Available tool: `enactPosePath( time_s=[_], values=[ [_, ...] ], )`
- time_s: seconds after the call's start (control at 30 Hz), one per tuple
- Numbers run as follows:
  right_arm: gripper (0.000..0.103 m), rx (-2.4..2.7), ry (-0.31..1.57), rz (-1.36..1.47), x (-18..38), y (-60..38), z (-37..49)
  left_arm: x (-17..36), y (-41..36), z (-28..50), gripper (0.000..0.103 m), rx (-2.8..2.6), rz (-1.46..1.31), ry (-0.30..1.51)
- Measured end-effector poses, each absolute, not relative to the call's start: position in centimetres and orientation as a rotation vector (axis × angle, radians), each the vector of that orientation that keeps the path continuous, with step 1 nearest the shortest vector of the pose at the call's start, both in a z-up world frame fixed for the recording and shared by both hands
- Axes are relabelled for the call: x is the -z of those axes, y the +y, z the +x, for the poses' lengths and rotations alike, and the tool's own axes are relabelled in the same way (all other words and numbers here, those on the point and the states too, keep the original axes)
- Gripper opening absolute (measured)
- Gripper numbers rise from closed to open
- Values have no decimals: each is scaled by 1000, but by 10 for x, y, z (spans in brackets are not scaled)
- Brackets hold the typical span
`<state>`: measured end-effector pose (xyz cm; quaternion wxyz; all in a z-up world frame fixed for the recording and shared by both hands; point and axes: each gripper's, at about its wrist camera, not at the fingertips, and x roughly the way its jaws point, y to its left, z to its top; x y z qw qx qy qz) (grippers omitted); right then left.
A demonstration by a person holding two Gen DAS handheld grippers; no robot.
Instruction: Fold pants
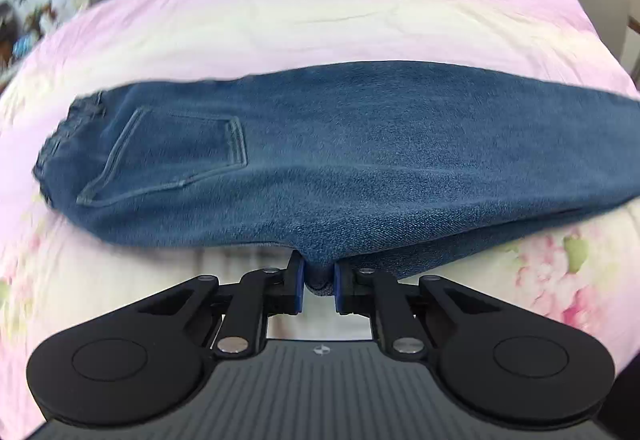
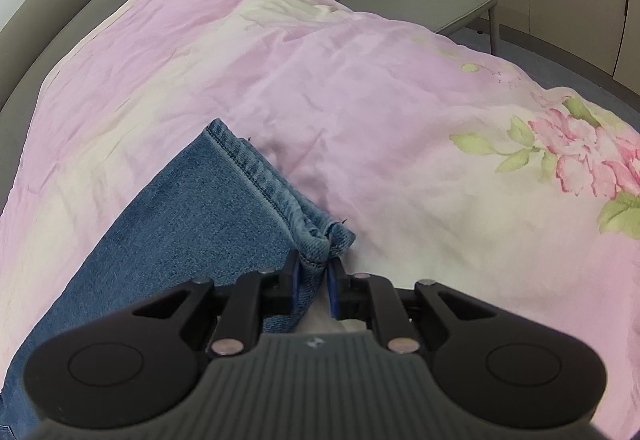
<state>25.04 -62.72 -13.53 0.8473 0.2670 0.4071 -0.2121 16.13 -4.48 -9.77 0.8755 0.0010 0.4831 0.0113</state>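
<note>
Jeans (image 1: 340, 160) lie on a pink floral bedspread (image 2: 360, 88), pinched by left tool (image 1: 319, 282) and right tool (image 2: 313, 280).

blue denim pants (image 1: 340, 144), pink bedspread (image 2: 360, 80) — floral print

Pants (image 1: 340, 144): blue denim, matt, showing a coarse twill grain; hem stitching is puckering at 12 o'clock of the right gripper (image 2: 314, 278). Bedspread (image 1: 320, 20): thin pink floral cloth, matt, creasing finely. Left gripper (image 1: 319, 282): matt black plastic, ribbed grey body, shiny metal pins, blue pads (image 1: 298, 286) looking smooth. Chair (image 2: 432, 6): smooth grey upholstery.
</note>
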Motion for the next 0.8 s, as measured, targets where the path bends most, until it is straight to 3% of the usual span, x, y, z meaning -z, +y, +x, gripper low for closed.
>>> enactPosePath(
  time_s=[0.13, 0.37, 0.6, 0.8],
  values=[
    [7, 462, 870, 550, 135, -625, 254, 101, -30, 178, 14, -48, -135, 1155],
    [7, 451, 876, 549, 135, -627, 251, 171, -5, 205, 15, -57, -310, 1347],
    [7, 433, 875, 537, 135, -628, 254, 146, -13, 206, 20, -20, -179, 1451],
    [7, 397, 862, 519, 126, -627, 251, 96, -52, 186, 21, 110, -43, 1359]
  ],
)
